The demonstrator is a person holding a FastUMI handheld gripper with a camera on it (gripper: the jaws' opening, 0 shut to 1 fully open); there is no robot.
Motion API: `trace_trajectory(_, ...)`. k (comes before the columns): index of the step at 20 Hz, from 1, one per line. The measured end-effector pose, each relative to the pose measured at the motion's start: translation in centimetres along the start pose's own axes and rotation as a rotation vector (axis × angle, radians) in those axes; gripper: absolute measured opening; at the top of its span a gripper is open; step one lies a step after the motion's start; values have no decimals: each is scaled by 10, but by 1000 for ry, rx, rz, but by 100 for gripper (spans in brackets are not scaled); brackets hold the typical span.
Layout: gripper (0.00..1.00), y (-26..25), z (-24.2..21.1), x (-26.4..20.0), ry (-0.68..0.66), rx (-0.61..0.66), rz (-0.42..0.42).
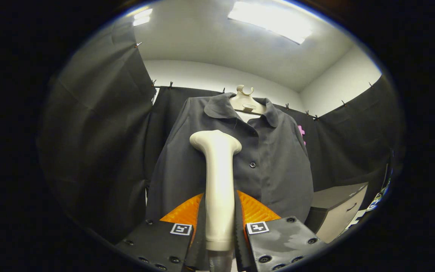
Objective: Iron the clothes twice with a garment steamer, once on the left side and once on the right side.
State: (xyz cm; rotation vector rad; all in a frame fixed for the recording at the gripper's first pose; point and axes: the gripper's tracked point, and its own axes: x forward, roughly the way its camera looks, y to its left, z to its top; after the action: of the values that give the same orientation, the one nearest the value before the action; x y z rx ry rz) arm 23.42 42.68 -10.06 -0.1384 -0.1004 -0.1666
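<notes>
Garment steamer: smooth, matte, cream-white plastic wand, a straight round handle rising upright and widening at the top into a broad, rounded, slightly flattened head that tips toward the shirt; a darker collar shows at its base. It stands between the two fingers of the gripper, which are closed against the handle from either side; the ribbed finger pads press its flanks. Shirt: dark grey woven cloth, matte, lightly creased, with a rounded flat collar, a buttoned front with small dark round buttons, and loose sleeves hanging at the sides. It hangs facing the fingers, just beyond the steamer head, whose top sits in front of the chest on the wearer's right of the button line; whether head and cloth touch cannot be told. Hanger: pale, smooth, moulded, with a short open hook, showing in the collar opening. Cabinet: boxy, pale, flat-faced, with a dark handle, standing low beside the shirt's hem.
</notes>
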Motion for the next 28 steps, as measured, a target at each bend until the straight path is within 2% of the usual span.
trace_trajectory(11,39,0,-35,-19,46,20,4)
trace_trajectory(28,39,-14,-136,-95,203,22,-12)
